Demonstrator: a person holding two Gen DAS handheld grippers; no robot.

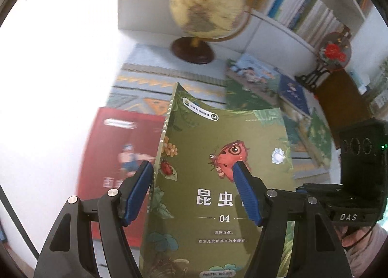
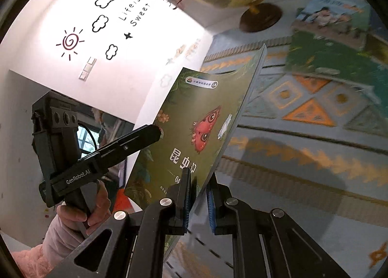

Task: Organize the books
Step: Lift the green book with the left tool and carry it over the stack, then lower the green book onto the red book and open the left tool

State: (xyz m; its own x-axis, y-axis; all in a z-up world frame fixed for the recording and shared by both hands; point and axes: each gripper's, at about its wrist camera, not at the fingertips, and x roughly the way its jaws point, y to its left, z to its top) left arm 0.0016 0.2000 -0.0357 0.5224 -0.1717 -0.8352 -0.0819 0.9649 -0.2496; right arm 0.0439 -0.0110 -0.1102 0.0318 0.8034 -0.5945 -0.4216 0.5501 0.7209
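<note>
A green picture book [image 1: 218,147] with a red moth on its cover stands lifted off the table, tilted. My right gripper [image 2: 198,193] is shut on its lower edge, with a blue pad on each side of the cover [image 2: 194,113]. My left gripper [image 1: 192,173] is open. Its left finger [image 1: 143,176] lies just outside the spine and its right finger [image 1: 242,181] hangs in front of the cover, neither pressing. In the right wrist view one left finger [image 2: 145,136] reaches the book's left edge. A hand [image 2: 92,207] holds that tool.
A red book [image 1: 116,156] lies flat on the patterned cloth [image 2: 303,120] under the lifted one. More books [image 1: 252,76] lie to the right, among them a blue one [image 1: 293,93]. A globe [image 1: 208,6] stands behind, a filled bookshelf [image 1: 303,11] to its right, and a red ornament [image 1: 334,52] beside it.
</note>
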